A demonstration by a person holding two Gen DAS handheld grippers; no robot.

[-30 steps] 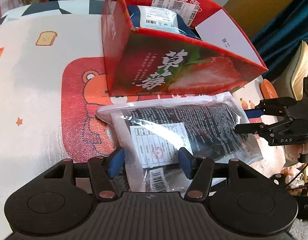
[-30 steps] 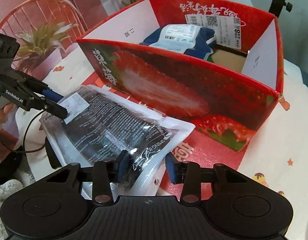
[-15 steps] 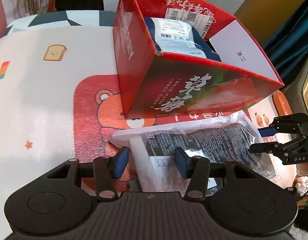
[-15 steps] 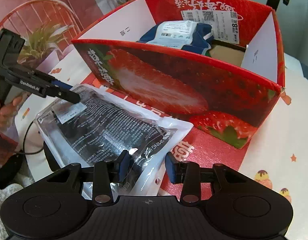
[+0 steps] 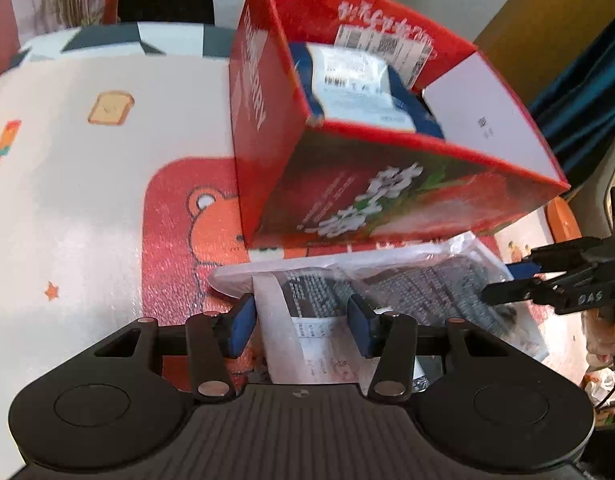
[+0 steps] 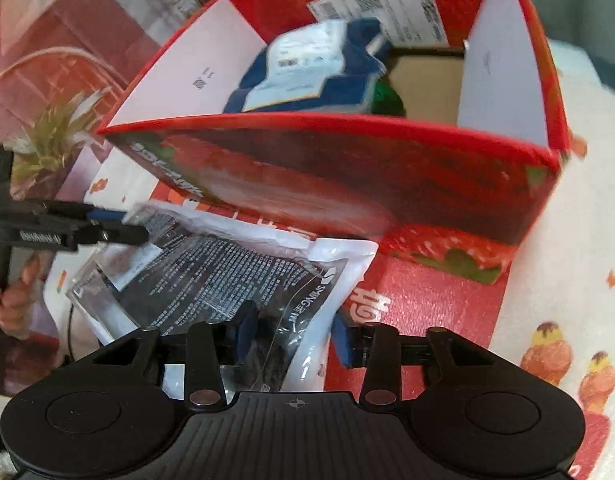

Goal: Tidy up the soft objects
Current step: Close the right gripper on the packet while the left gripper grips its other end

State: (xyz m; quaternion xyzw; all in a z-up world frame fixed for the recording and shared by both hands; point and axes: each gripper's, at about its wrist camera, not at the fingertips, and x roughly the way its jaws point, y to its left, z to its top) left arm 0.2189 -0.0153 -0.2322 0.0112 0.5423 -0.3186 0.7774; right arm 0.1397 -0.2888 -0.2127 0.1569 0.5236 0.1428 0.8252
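A flat clear plastic bag holding dark folded fabric with white printed text (image 5: 407, 292) lies on the white cartoon-printed foam mat (image 5: 87, 208), along the near wall of the tall red cardboard box with a strawberry picture (image 5: 387, 200). The bag's far edge runs just beside that wall; whether it touches is unclear.

The left gripper (image 5: 301, 322) is at one short end of the bag. Its blue pads stand at a middling width on either side of the white paper-labelled end of the bag, and a small gap shows at the left pad, so the jaws are not pressed shut on it.

The right gripper (image 6: 293, 338) is at the opposite end, its jaws narrower, with the bag's corner between the blue pads; whether the pads pinch the plastic cannot be told, as the view is blurred. In the right wrist view a person's hand (image 6: 15, 300) grips the handle of the left tool.

Inside the red box lies a blue and white soft packet with a barcode label (image 6: 307, 68), leaning toward the back wall, beside a dark green item (image 6: 389, 100).
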